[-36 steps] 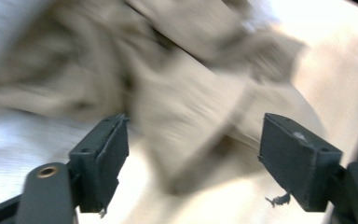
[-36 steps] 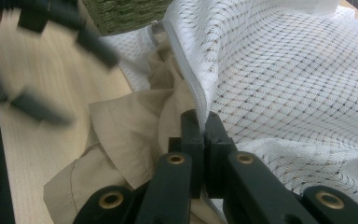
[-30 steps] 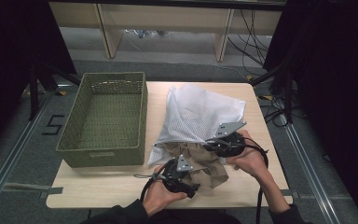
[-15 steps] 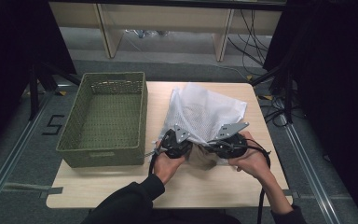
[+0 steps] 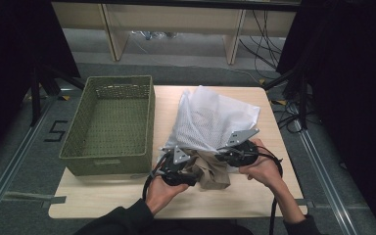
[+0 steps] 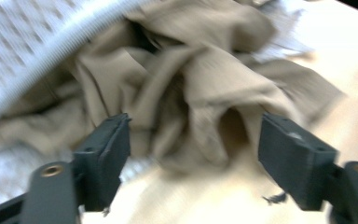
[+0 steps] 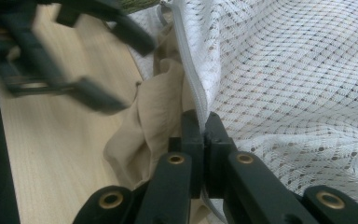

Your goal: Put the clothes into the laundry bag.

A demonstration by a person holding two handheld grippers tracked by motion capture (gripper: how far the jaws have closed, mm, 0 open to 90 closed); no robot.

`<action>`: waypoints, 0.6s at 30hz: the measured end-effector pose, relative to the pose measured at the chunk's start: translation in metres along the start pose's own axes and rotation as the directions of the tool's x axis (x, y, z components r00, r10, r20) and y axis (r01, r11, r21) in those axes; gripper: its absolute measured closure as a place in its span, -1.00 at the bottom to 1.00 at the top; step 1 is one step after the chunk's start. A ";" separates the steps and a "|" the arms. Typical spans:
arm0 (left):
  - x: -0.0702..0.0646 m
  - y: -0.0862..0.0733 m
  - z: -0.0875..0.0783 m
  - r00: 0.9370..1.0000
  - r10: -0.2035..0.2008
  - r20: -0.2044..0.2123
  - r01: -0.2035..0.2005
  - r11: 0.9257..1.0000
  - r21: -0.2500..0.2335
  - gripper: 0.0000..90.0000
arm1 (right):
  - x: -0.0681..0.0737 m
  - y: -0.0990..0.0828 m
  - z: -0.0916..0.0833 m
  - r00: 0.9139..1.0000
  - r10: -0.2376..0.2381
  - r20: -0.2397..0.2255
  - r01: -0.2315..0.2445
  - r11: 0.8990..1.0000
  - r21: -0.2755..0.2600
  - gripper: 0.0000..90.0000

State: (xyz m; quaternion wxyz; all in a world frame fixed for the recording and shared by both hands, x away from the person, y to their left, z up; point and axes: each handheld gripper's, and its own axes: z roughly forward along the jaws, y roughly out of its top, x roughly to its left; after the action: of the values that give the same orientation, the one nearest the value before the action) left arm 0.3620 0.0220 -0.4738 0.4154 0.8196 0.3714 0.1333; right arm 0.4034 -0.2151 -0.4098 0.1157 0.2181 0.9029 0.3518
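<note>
A white mesh laundry bag lies on the table with its mouth toward the person. Crumpled beige cloth spills from that mouth. My right gripper is shut on the bag's white zipper edge, holding the mouth up; it also appears in the high view. My left gripper faces the beige cloth. Its jaws have just been opening and stand wide, the cloth bunched just ahead of and between the tips, unpressed. It sits left of the cloth in the high view.
A green woven basket with nothing in it stands on the left part of the wooden table, close beside the bag. Black cables trail from both grippers to the table's near edge. Dark curtains and shelving surround the table.
The left gripper went from the near edge up to the bag's mouth, then drew back slightly toward the person. The right gripper kept still on the bag.
</note>
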 end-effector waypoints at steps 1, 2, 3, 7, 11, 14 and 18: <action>-0.004 -0.003 -0.003 1.000 -0.007 0.019 0.007 1.000 0.003 -0.47 | -0.001 0.000 0.000 1.000 -0.007 0.004 0.007 1.000 0.006 1.00; -0.010 -0.006 -0.003 0.999 -0.012 0.031 0.012 1.000 -0.003 -0.50 | -0.001 0.000 0.001 1.000 -0.004 0.002 0.004 1.000 0.000 1.00; -0.014 -0.007 -0.003 0.999 0.013 0.038 -0.014 1.000 0.012 -0.52 | 0.000 0.001 0.001 1.000 0.002 0.001 -0.002 1.000 0.005 1.00; -0.031 -0.008 0.014 0.998 0.029 0.054 -0.030 0.999 0.028 -0.58 | 0.000 0.001 0.001 1.000 0.001 -0.001 -0.001 1.000 0.004 1.00; -0.033 0.001 0.038 0.996 0.085 0.037 -0.086 0.996 0.012 -0.25 | 0.000 0.002 -0.001 1.000 -0.011 -0.001 0.011 1.000 -0.006 1.00; -0.027 0.009 0.053 0.994 0.108 -0.019 -0.109 0.993 -0.038 0.57 | 0.001 0.002 -0.002 1.000 -0.016 -0.001 0.016 1.000 -0.007 1.00; -0.010 0.026 0.048 0.992 0.097 -0.082 -0.105 0.990 -0.093 0.87 | 0.001 0.000 -0.006 1.000 -0.005 -0.003 0.005 1.000 -0.007 1.00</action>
State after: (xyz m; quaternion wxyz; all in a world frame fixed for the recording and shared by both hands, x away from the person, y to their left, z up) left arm 0.3934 -0.0224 -0.4825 0.4326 0.8105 0.3384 0.2034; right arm 0.4003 -0.2177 -0.4057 0.1162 0.2147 0.9024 0.3550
